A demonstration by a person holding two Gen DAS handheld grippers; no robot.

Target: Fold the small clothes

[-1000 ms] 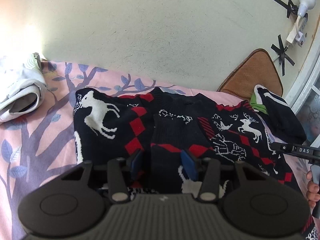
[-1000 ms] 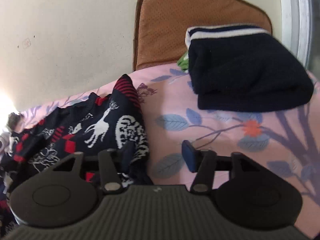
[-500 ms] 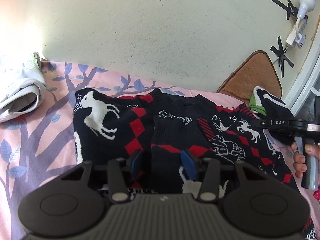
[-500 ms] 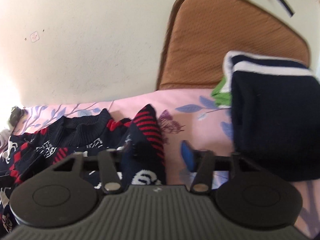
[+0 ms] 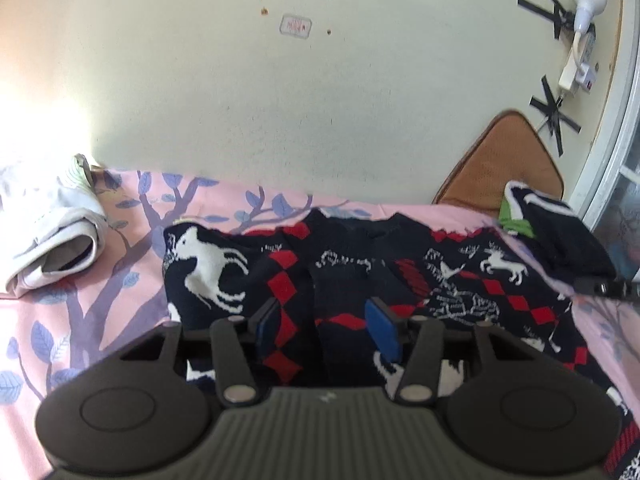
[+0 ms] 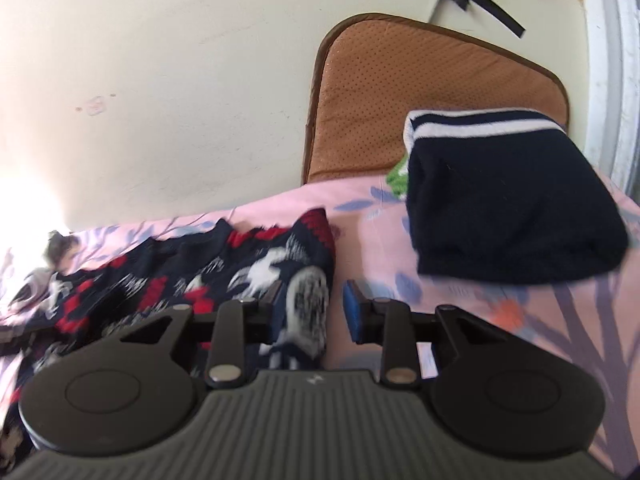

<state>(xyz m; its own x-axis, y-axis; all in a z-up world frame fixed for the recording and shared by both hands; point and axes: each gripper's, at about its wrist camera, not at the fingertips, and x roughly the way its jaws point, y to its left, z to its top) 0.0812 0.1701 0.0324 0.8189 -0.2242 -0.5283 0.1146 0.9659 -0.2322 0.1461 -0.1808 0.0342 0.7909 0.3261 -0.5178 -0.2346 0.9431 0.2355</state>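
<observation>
Nearest in the left wrist view, the left gripper has its blue-padded fingers set partly apart over a raised fold of the reindeer sweater; the knit runs between them, but whether the pads actually pinch it cannot be told. In the right wrist view, the right gripper straddles the sweater's right edge, where a bunched fold of white-patterned knit stands between the two fingers. Those fingers have just been spreading apart, and a gap shows between the right pad and the cloth, so the grip reads as released, though the picture is blurred. The sweater, navy with red diamonds and white deer, lies spread across the middle of the bed, whose sheet is pink with purple branches and blue leaves. The right gripper's dark tip shows at the sweater's right edge in the left view. On the left of the bed, apart from the sweater, sits a folded white garment. To the right, farther back, a folded navy sweater with white stripes rests on the sheet with something green tucked beside it, and behind it a brown perforated cushion leans against the cream wall.
</observation>
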